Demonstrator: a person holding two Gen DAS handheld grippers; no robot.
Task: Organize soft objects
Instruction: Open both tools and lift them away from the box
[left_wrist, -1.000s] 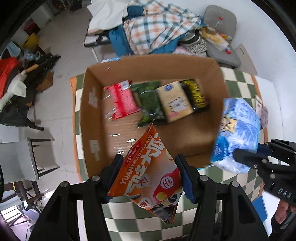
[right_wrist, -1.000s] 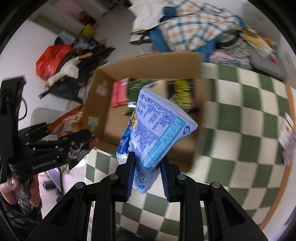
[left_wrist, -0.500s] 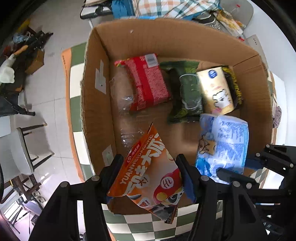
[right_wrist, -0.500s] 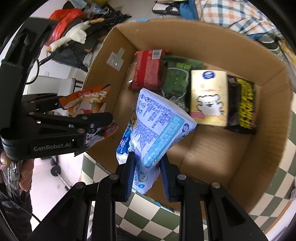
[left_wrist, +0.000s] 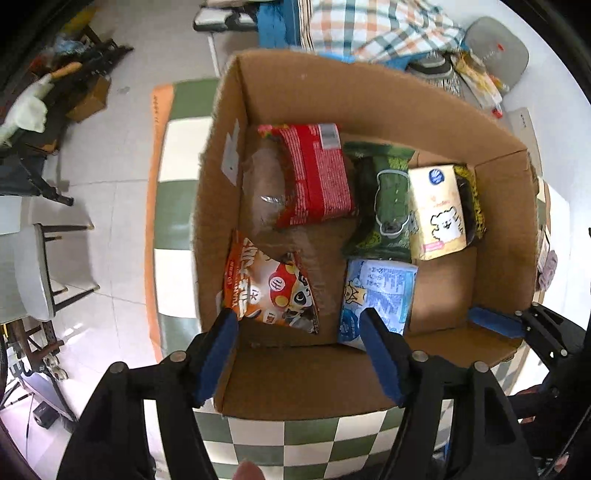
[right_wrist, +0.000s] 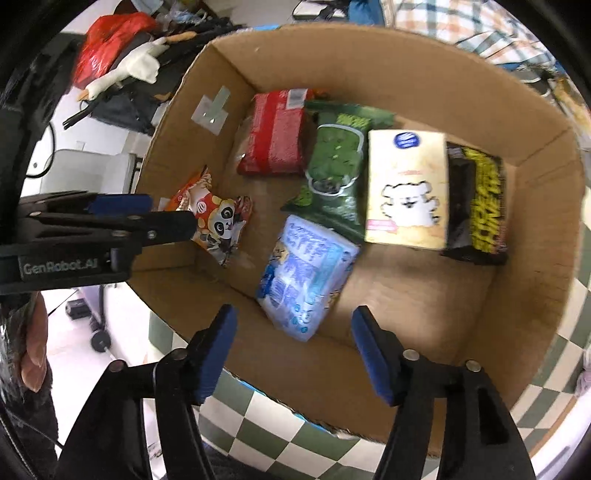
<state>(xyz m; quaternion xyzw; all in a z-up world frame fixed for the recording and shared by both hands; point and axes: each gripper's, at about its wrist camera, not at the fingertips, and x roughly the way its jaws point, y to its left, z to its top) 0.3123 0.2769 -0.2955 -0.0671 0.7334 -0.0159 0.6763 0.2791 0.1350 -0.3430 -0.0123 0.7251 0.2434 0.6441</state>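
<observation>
- Both snack packs, held in the grippers a second ago, have been let go and now lie on the floor of the cardboard box (left_wrist: 369, 96).
- Jaws of the left gripper (left_wrist: 299, 332) have just been opening; they are spread apart, with nothing pressed between the blue pads.
- Just beyond the left pad the orange panda snack bag (left_wrist: 271, 288) is seen, lying in the near left corner of the box, close to the left wall and clear of the pads.
- Jaws of the right gripper (right_wrist: 291, 332) have likewise just been opening and stand wide, with nothing gripped.
- Ahead of them, the pale blue pack (right_wrist: 304, 277) is seen lying on the box floor, tilted, its far end close to the green bag (right_wrist: 336, 166); whether they touch cannot be told.
- Along the far side of the box a row is formed by a red packet (right_wrist: 275, 136), the green bag, a cream carton with a white bear (right_wrist: 406, 188) and a black and yellow packet (right_wrist: 480, 206).
- A green and white checked mat (left_wrist: 306, 439) is seen under the box.
- At the left edge of the right wrist view, fingers (right_wrist: 35, 354) of the person's hand are visible behind the left gripper.
</observation>
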